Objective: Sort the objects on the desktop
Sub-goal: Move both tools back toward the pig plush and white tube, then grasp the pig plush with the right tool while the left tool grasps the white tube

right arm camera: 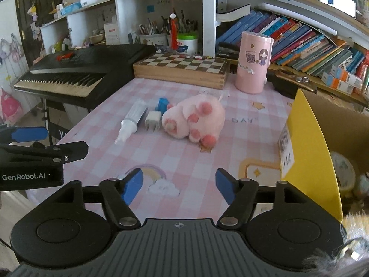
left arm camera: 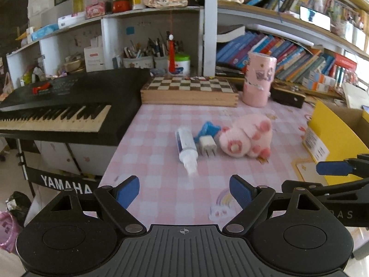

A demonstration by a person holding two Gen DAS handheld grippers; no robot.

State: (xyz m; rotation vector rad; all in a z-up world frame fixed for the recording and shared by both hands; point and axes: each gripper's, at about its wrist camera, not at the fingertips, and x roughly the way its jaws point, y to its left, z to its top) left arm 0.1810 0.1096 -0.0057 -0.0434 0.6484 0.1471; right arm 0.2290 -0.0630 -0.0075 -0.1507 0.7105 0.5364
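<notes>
the left gripper (left arm camera: 184, 191) hangs over the near edge of the pink checked table (left arm camera: 161, 184) with its jaws spread wide and nothing between them. beyond the table's left edge stands a black keyboard (left arm camera: 69, 106), well clear of the work. near the middle of the table four things lie in a tight row. leftmost is a white tube (left arm camera: 186, 145), nozzle toward the near edge; it looks light, smooth and rounded, likely to roll or slip, so a pinch across the middle of its barrel seems safest. just beside it lies a small white charger plug (left arm camera: 207, 149), hard and light, prongs toward the near edge, best taken across its flat sides. a blue object (left arm camera: 208, 129) lies behind these two, partly hidden. next comes the pink plush toy (left arm camera: 248, 138), soft and light; it will squash in the grip, so take a deep bite on its body. the row is crowded, so jaws closing on one piece may nudge its neighbour. along the far edge are a wooden chessboard box (left arm camera: 189, 92) and a pink cylinder (left arm camera: 259, 80). at the right edge a yellow cardboard box (right arm camera: 306, 143) stands open, probably the bin. the right gripper (right arm camera: 178, 185) is also parted and empty.
</notes>
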